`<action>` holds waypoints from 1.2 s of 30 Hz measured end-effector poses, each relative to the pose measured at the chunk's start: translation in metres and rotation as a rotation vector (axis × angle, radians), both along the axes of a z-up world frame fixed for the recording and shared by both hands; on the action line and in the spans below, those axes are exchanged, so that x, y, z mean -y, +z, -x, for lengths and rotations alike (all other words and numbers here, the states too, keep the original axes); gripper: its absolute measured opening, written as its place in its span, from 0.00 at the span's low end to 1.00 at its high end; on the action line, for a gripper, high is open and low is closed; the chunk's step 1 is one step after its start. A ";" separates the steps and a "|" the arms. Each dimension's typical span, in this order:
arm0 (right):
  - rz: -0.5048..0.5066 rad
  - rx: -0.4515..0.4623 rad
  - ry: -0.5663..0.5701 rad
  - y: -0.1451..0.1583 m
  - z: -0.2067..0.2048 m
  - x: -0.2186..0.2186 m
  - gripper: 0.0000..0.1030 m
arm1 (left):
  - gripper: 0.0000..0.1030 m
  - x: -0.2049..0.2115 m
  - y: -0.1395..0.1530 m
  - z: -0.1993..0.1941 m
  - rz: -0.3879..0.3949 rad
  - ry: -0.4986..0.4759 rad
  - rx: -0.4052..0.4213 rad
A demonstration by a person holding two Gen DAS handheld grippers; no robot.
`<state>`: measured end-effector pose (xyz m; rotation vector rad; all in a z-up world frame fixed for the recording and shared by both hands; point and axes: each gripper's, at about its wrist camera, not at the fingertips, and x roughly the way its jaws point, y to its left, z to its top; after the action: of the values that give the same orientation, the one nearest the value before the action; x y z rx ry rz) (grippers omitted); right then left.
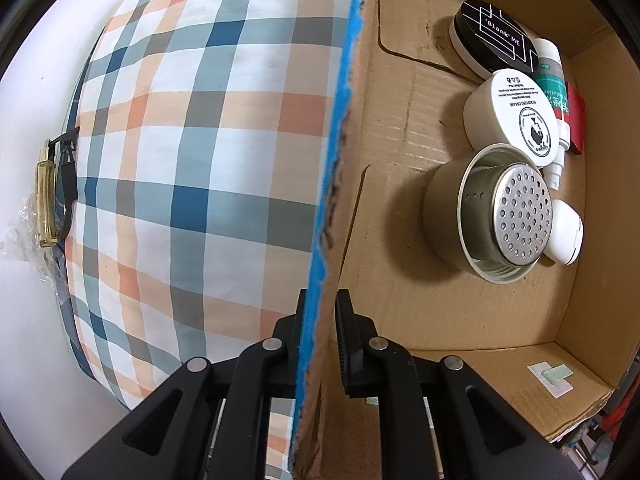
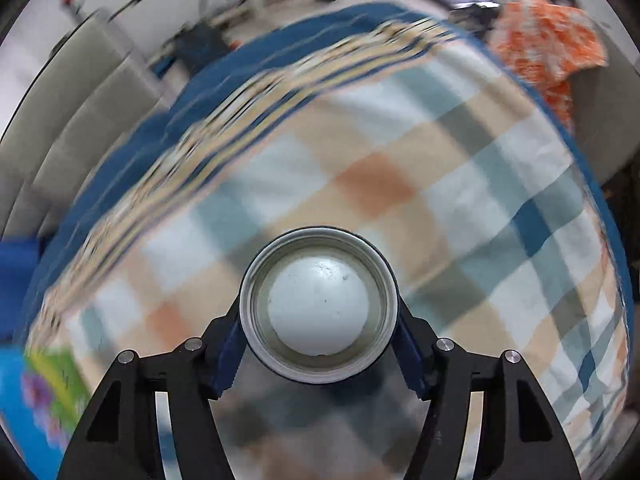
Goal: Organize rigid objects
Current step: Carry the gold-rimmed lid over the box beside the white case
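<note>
- The left gripper [image 1: 320,320] is pointing down and its jaws are clenching the upright wall of the cardboard box [image 1: 400,300], one finger on the blue-taped outer side and the other on the inner side.
- The box is sitting on a plaid bedspread [image 1: 200,160] in white, teal, orange and grey.
- Inside the box, a group of rigid items is lying toward the far side: a black round tin [image 1: 496,36] lettered "Blank ME", a white cream jar [image 1: 508,116] on its side, and a metal cup with a perforated strainer [image 1: 500,216], also on its side.
- Behind them a white and green spray bottle [image 1: 554,92] is lying along the box wall, just beside a red item [image 1: 576,116]; a small white case [image 1: 566,232] is touching the strainer cup.
- All of these are well apart from the left jaws.
- On the white surface beyond the bedspread, a yellow-handled tool [image 1: 46,196] is lying.
- The right gripper [image 2: 318,320] is grasping a round dark-blue container with a metal rim [image 2: 318,308], its open mouth facing the camera and a pale rounded bottom showing inside.
- The blue-padded fingers [image 2: 226,356] are pressing on both sides of it, the container sitting squarely between the fingertips above the blurred bedspread.
</note>
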<state>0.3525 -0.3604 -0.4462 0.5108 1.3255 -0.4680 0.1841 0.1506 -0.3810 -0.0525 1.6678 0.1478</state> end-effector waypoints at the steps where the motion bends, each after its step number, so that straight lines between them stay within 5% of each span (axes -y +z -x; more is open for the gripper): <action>1: -0.014 -0.024 0.049 0.002 0.006 -0.009 0.65 | 0.09 0.001 0.000 0.000 -0.001 -0.002 0.000; 8: -0.136 -0.205 0.305 -0.003 0.081 -0.077 0.65 | 0.09 0.002 -0.001 0.001 0.001 -0.007 0.004; 12: -0.180 -0.266 0.332 -0.013 0.110 -0.092 0.66 | 0.09 0.002 -0.002 0.000 0.003 -0.016 -0.001; 17: -0.255 -0.248 0.229 -0.014 0.121 -0.069 0.85 | 0.09 0.001 -0.004 -0.002 0.013 -0.019 0.000; 24: -0.263 -0.282 0.225 -0.029 0.104 -0.058 0.85 | 0.09 0.000 -0.010 -0.005 0.018 -0.015 0.002; 28: -0.177 -0.272 0.216 -0.032 0.106 -0.059 0.66 | 0.09 -0.001 -0.011 -0.005 0.019 -0.019 0.003; 36: -0.162 -0.234 0.249 -0.008 0.107 -0.082 0.66 | 0.09 0.000 -0.014 -0.007 0.023 -0.020 0.001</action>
<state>0.2455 -0.2789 -0.4539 0.4257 1.6377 -0.2192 0.1911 0.1509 -0.3950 -0.0529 1.6683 0.1133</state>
